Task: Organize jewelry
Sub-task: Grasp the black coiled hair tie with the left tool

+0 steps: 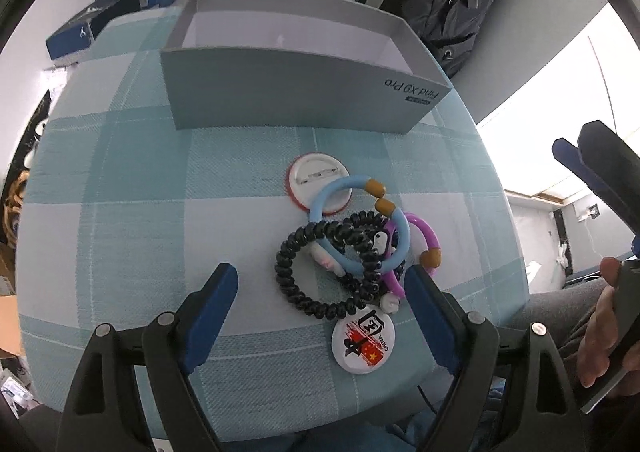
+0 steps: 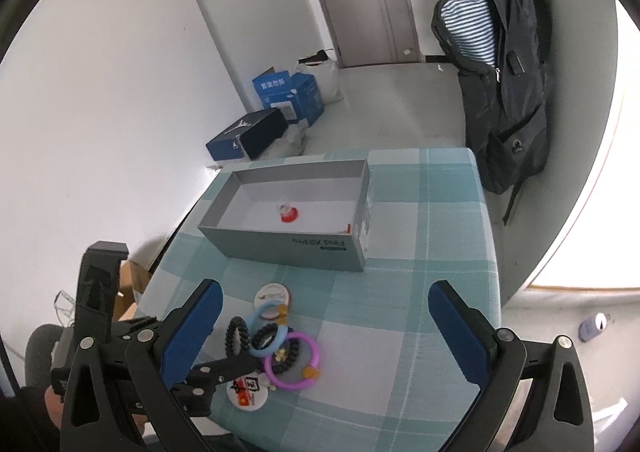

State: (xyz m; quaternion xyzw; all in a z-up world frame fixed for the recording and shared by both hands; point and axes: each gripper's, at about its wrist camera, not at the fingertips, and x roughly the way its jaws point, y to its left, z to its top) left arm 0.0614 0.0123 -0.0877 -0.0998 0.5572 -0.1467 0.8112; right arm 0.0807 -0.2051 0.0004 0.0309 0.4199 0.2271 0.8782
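Note:
A pile of jewelry lies on the checked tablecloth: a black coil hair tie (image 1: 308, 294), a blue ring bracelet (image 1: 320, 204), a purple ring bracelet (image 1: 428, 232), a white China badge (image 1: 364, 344) and a face-down badge (image 1: 308, 176). My left gripper (image 1: 322, 284) is open, its fingers either side of the pile, low over it. My right gripper (image 2: 324, 328) is open and empty, held higher above the pile (image 2: 276, 344). The grey box (image 2: 288, 248) holds a small red item (image 2: 289, 213).
The grey box (image 1: 296, 92) stands behind the pile, open at the top. A dark backpack (image 2: 500, 92) hangs at the right. Blue cartons (image 2: 288, 92) and a dark shoe box (image 2: 248, 136) lie on the floor beyond the table's far edge.

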